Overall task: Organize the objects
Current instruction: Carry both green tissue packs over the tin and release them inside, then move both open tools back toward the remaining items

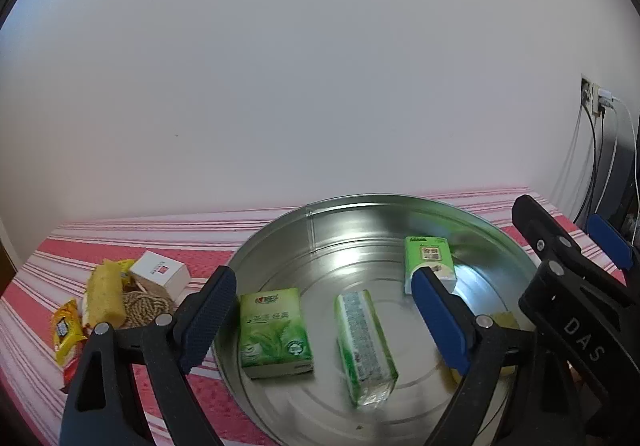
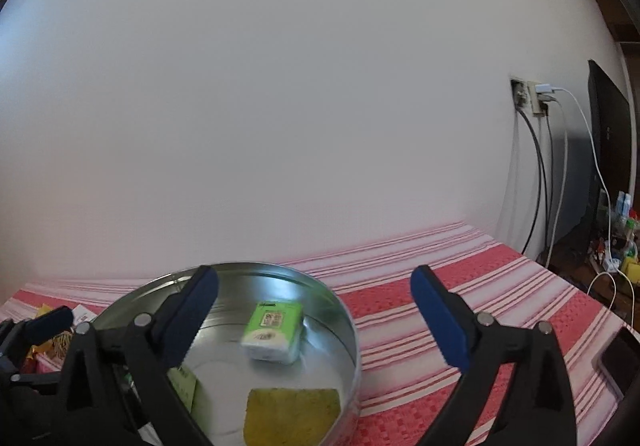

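A round metal tray (image 1: 280,238) sits on the pink striped cloth. Three green tissue packs lie in it: one at the left (image 1: 275,332), one in the middle (image 1: 366,344), one at the back (image 1: 428,264). My left gripper (image 1: 324,312) is open and empty above the tray. My right gripper (image 2: 316,316) is open and empty over the tray's right rim (image 2: 352,330). The right view shows the back tissue pack (image 2: 273,330) and a yellow sponge (image 2: 291,416) in the tray. The right gripper's black body (image 1: 576,310) shows in the left view.
Left of the tray lie a white box (image 1: 160,273), a yellow sponge (image 1: 105,296), a coil of rope (image 1: 142,306) and a yellow snack packet (image 1: 66,330). A wall runs along the back. A socket with cables (image 2: 536,101) hangs at the right.
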A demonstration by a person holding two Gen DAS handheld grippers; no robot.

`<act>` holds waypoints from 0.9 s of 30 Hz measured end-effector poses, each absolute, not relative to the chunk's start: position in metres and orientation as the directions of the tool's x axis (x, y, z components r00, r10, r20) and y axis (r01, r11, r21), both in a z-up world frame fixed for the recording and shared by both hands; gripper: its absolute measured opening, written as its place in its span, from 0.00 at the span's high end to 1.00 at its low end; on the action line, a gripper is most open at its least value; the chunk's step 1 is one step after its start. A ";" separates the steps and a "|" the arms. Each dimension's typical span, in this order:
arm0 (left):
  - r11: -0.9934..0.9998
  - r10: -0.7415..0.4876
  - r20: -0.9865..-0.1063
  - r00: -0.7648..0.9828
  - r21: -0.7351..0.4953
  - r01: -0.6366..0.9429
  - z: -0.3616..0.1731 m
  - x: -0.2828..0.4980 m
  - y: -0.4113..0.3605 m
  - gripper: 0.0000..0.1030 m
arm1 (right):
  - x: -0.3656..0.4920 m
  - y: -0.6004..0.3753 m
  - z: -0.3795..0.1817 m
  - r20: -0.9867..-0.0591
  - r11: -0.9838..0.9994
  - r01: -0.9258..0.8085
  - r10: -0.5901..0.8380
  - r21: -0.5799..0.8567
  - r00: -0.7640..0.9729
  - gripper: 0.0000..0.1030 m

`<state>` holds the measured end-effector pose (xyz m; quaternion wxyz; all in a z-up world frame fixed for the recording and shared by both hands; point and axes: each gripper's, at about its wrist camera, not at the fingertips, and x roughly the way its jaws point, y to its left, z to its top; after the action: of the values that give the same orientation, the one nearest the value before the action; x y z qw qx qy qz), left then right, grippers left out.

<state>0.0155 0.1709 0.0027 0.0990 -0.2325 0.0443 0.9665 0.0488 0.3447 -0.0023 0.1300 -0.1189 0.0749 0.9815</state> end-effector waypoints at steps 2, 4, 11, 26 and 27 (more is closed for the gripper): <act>-0.977 0.171 -0.456 -0.874 0.038 -0.211 0.003 0.019 0.169 0.12 | 0.048 0.345 -0.002 -0.259 -0.955 -0.271 0.232 0.123 -0.937 0.04; -0.977 0.170 -0.458 -0.873 0.034 -0.208 0.003 0.022 0.167 0.12 | 0.045 0.345 0.001 -0.262 -0.954 -0.270 0.230 0.128 -0.937 0.04; -0.980 0.175 -0.463 -0.869 0.004 -0.199 0.004 0.006 0.151 0.12 | 0.043 0.347 0.006 -0.256 -0.951 -0.278 0.239 0.131 -0.937 0.03; -0.992 0.114 -0.439 -0.892 0.005 -0.129 0.002 0.008 0.112 0.12 | 0.051 0.336 0.008 -0.210 -0.935 -0.338 0.311 0.108 -0.927 0.03; -0.993 0.104 -0.437 -0.894 0.009 -0.120 0.001 0.008 0.109 0.12 | 0.052 0.336 0.009 -0.206 -0.932 -0.345 0.318 0.111 -0.925 0.03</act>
<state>0.0077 0.1087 0.0011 0.0577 -0.2234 0.0179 0.9729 0.0525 0.3361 0.0088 0.1696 -0.0925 0.0726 0.9785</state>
